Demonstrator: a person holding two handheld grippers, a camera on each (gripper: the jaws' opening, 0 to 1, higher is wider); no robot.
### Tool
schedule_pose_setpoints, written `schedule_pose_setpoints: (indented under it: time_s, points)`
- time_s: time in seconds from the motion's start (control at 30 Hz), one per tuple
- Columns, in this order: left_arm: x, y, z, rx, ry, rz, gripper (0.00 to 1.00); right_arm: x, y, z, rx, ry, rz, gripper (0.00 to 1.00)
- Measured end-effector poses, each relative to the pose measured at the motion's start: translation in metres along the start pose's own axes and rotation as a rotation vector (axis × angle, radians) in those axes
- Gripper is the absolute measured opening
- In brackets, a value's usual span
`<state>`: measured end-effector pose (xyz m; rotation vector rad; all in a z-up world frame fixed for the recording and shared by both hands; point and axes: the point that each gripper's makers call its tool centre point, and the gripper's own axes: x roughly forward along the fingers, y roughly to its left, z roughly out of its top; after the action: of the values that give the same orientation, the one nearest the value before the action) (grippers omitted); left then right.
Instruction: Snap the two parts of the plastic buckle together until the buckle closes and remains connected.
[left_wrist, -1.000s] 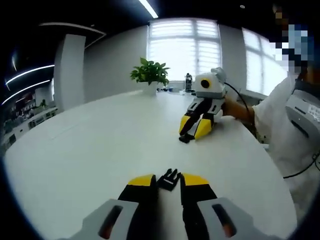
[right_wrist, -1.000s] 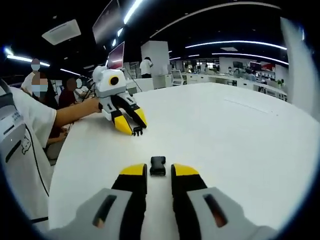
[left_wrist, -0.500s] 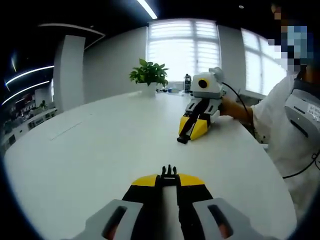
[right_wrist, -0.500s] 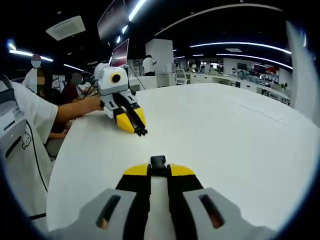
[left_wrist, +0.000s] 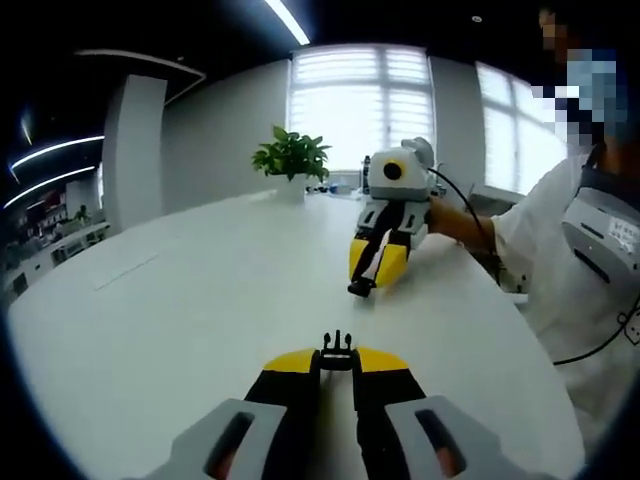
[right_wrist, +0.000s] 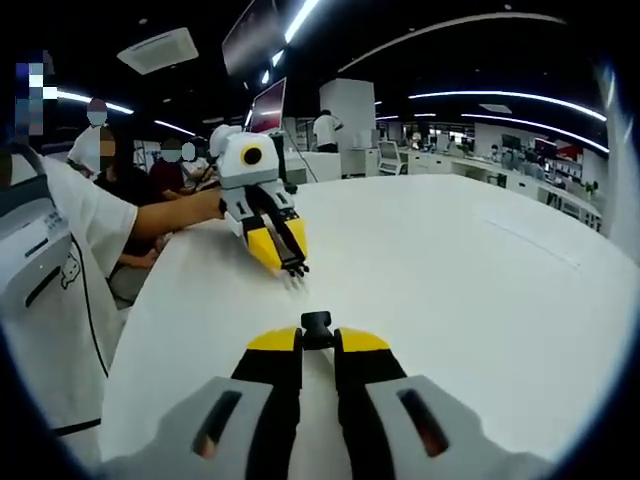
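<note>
Jaws of my left gripper are clamping the pronged buckle half; my right gripper is pinching the socket half, both above the white table.

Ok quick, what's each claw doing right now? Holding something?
Left gripper: closed on the pronged buckle piece.
Right gripper: closed on the buckle socket piece.
</note>
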<state>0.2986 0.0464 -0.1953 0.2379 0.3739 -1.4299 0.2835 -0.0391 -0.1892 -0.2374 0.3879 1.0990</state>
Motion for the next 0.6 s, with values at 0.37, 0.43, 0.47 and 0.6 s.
schedule_pose_setpoints:
  time_s: [0.37, 0.43, 0.47, 0.6]
  points:
    - [0.005, -0.012, 0.003, 0.001, -0.013, -0.048, 0.12, 0.01, 0.013, 0.001, -0.048, 0.009, 0.078, 0.12]
    - [0.006, -0.014, 0.003, 0.004, -0.009, -0.053, 0.12, 0.011, 0.015, 0.002, -0.053, 0.006, 0.09, 0.12]
    - [0.006, -0.014, 0.002, 0.004, -0.007, -0.055, 0.12, 0.012, 0.015, 0.002, -0.055, 0.006, 0.093, 0.12]
    - [0.006, -0.016, 0.001, 0.003, -0.004, -0.061, 0.12, 0.013, 0.016, 0.002, -0.065, 0.009, 0.101, 0.12]
